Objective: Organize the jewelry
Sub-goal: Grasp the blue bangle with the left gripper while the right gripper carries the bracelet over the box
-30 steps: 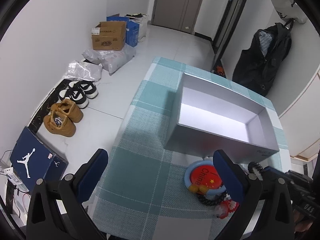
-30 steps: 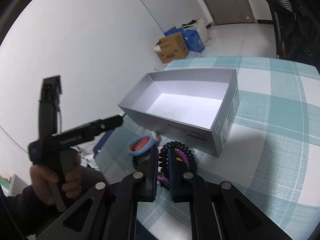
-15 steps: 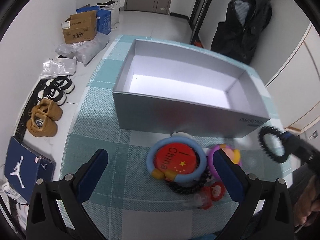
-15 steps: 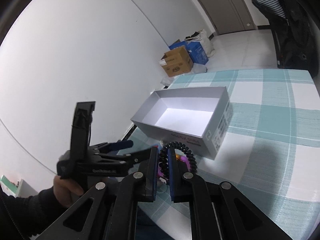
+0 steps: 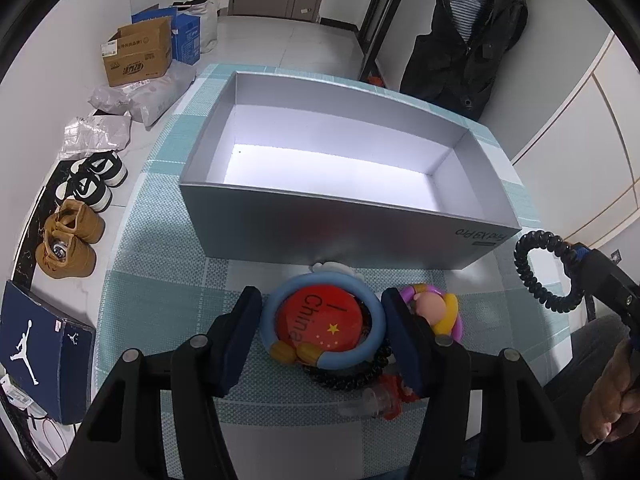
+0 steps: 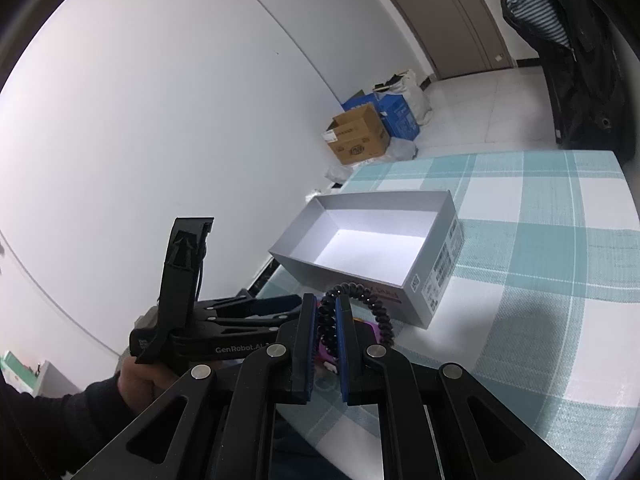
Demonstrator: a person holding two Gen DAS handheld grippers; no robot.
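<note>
An empty silver box stands on the teal checked tablecloth; it also shows in the right wrist view. In front of it lies a pile: a blue ring bracelet around a red "I China" badge, a purple and yellow piece, a black spiral band and a red and clear piece. My left gripper is open, its fingers on either side of the blue ring. My right gripper is shut on a black spiral bracelet, held in the air right of the box.
On the floor to the left are shoes, a dark Jordan shoebox, plastic bags and cardboard boxes. A dark jacket hangs behind the table. The table's left edge is near the box.
My left gripper moved forward and down over the pile and narrowed around the blue ring. My right gripper lifted higher with the black spiral bracelet.
</note>
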